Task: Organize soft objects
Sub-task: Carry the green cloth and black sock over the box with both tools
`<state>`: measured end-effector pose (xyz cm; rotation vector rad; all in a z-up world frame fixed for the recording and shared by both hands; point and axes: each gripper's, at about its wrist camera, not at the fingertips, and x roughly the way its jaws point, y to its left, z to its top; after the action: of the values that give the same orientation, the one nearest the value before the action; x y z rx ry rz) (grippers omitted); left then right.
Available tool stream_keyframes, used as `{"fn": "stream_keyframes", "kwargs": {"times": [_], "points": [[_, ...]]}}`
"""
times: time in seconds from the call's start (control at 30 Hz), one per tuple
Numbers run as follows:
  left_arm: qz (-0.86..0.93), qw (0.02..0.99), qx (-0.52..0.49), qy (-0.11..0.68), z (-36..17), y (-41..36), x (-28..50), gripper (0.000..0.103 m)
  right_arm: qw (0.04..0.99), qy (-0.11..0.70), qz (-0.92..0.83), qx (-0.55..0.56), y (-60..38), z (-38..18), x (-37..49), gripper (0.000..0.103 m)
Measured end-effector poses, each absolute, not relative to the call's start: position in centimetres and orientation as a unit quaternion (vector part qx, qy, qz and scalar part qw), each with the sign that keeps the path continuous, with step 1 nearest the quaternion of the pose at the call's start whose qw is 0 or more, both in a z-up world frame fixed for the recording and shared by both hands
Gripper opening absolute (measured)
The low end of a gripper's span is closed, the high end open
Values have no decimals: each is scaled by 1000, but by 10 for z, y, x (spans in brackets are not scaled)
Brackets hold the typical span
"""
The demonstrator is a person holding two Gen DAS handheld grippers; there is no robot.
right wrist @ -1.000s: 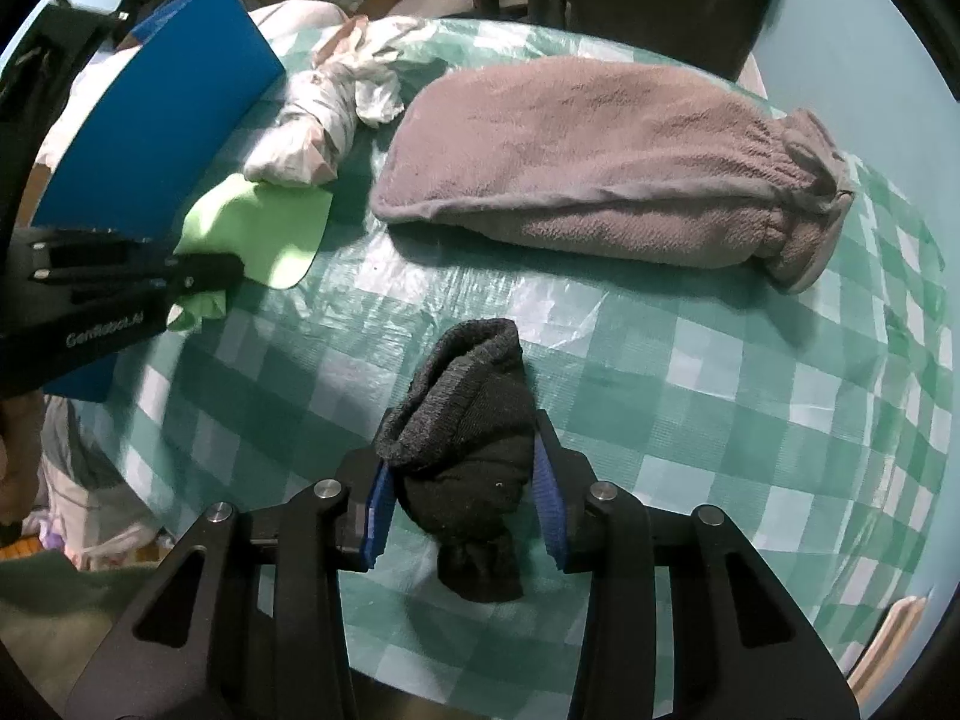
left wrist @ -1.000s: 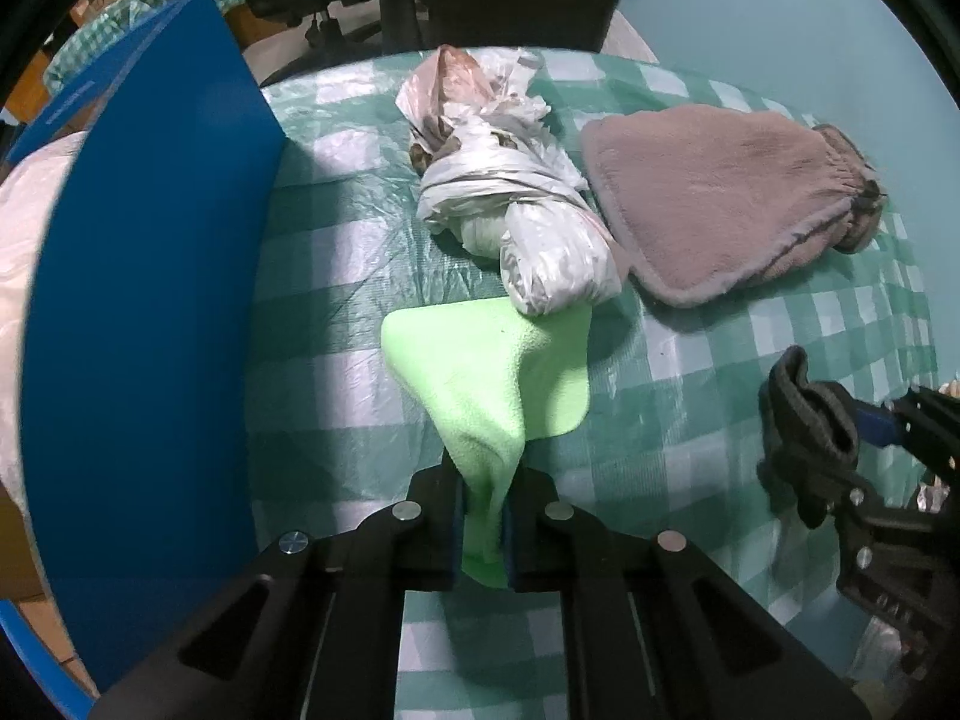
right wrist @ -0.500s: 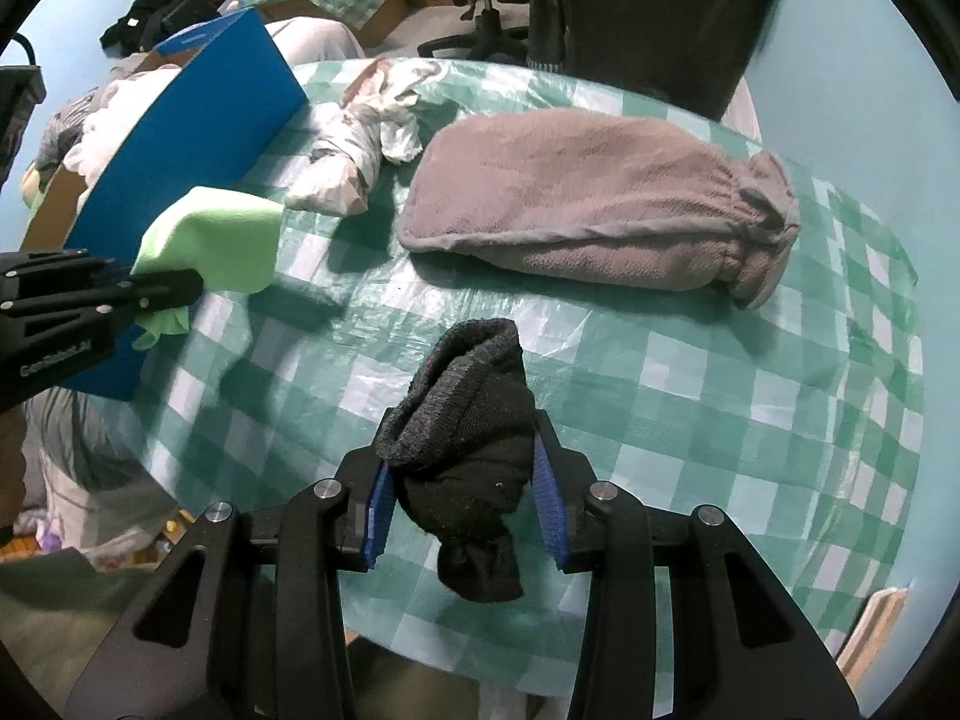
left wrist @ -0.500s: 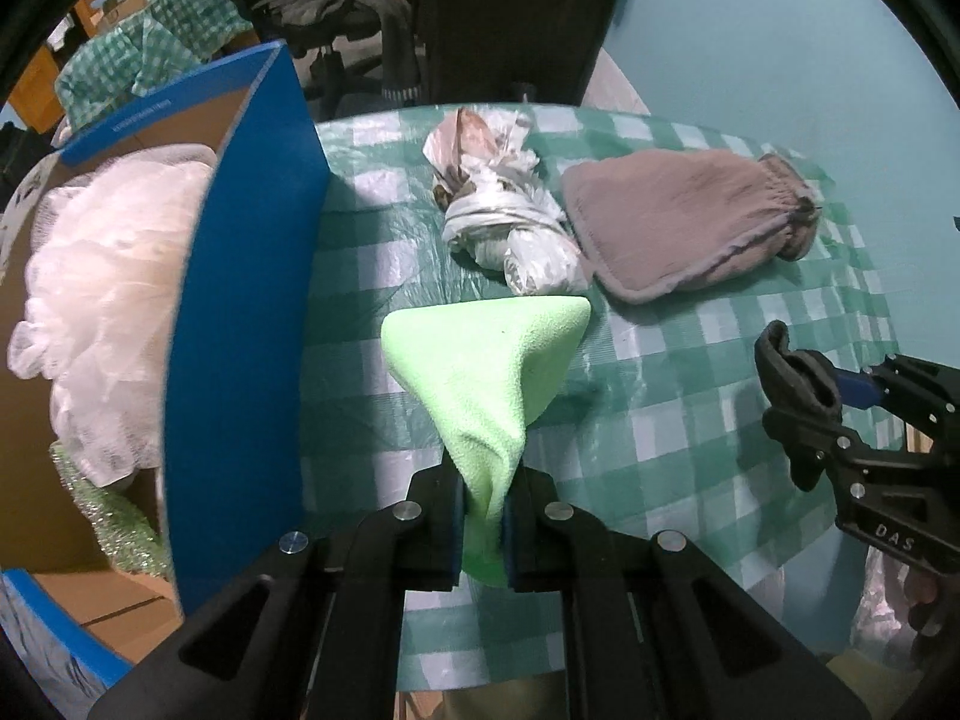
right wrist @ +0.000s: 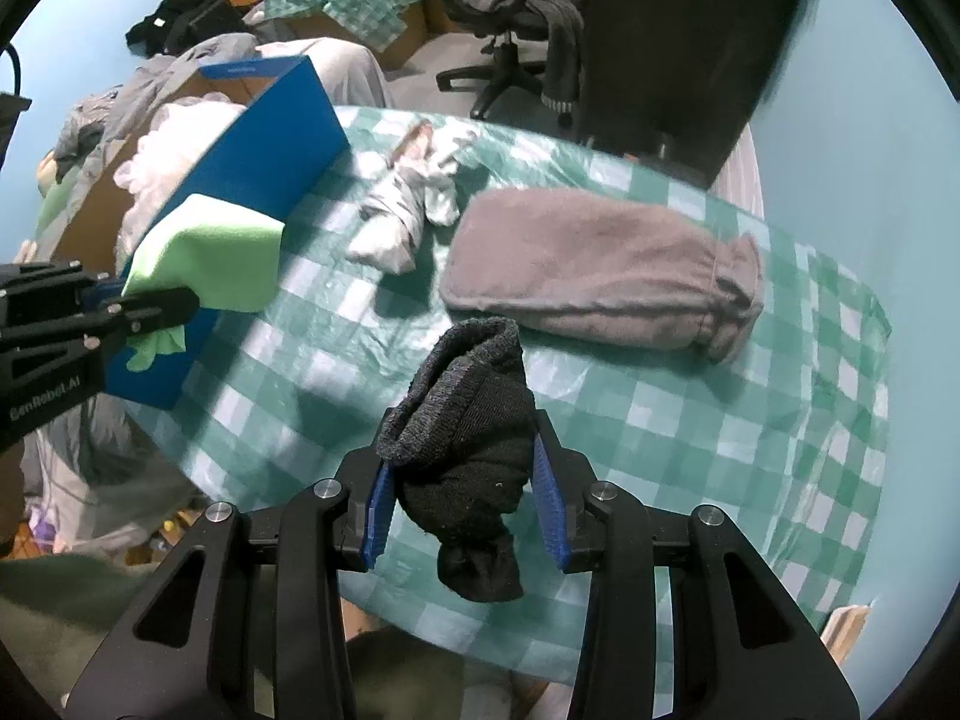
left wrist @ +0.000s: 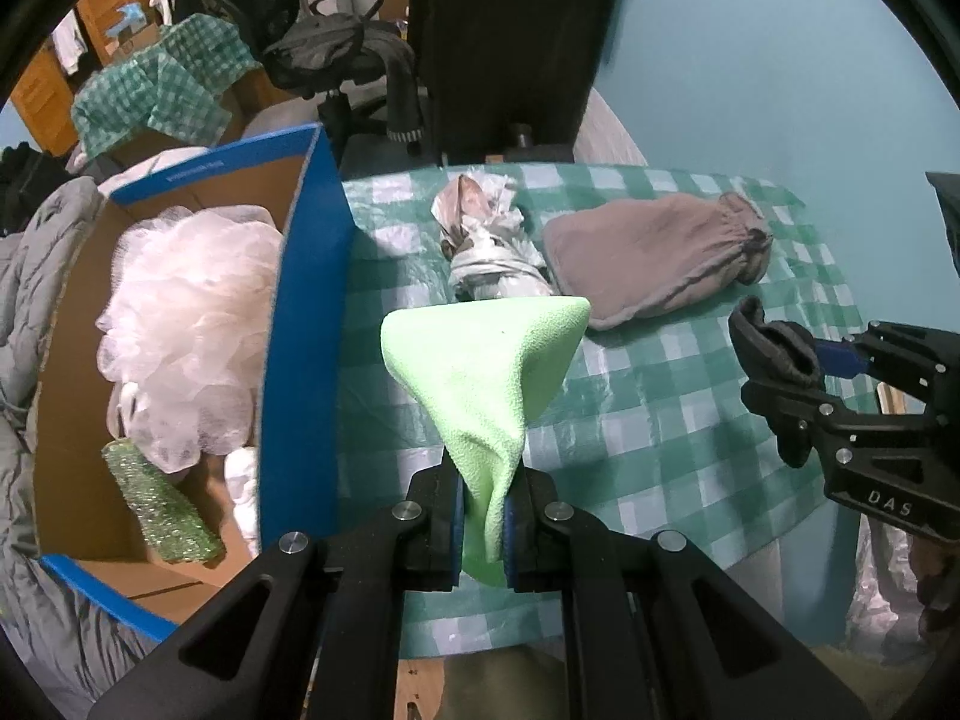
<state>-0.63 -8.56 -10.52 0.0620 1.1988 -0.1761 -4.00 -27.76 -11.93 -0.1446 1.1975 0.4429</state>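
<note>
Green-checked plastic tablecloth [left wrist: 648, 420]; blue-walled cardboard box [left wrist: 306, 324] sits left of your left gripper [left wrist: 485, 531] pinching the lime fleece cloth [left wrist: 486, 372]; your right gripper [right wrist: 462, 513] clamps the dark knit sock [right wrist: 468, 420], farther off.

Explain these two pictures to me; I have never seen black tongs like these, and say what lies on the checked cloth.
The tongs are two hand-held grippers, each carrying a wide-angle camera that looks along its fingers, one picture per gripper. The left gripper pinches a green cloth. The right gripper holds a dark sock. On the checked tablecloth lie a grey mitt and a knotted white plastic bag. To the left stands a blue cardboard box containing a white mesh sponge.
</note>
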Motion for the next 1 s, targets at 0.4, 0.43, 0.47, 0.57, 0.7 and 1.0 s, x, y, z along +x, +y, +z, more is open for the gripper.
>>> {"fn": "stream_keyframes", "kwargs": {"times": [0.4, 0.43, 0.47, 0.57, 0.7, 1.0], "points": [[-67, 834, 12, 547, -78, -64, -15, 10, 811, 532, 232, -74, -250, -84, -37, 39], [-65, 835, 9, 546, -77, -61, -15, 10, 811, 531, 235, -76, -247, -82, -37, 39], [-63, 835, 7, 546, -75, -58, -16, 10, 811, 529, 237, -77, -245, -81, -37, 39], [-56, 839, 2, 541, -70, -48, -18, 10, 811, 525, 246, -81, -235, -76, -36, 39], [-46, 842, -5, 537, -65, -35, -21, 10, 810, 520, 258, -88, -221, -71, -35, 39], [-12, 843, -26, 537, -64, 1, -30, 10, 804, 510, 288, -99, -183, -65, -30, 39]]}}
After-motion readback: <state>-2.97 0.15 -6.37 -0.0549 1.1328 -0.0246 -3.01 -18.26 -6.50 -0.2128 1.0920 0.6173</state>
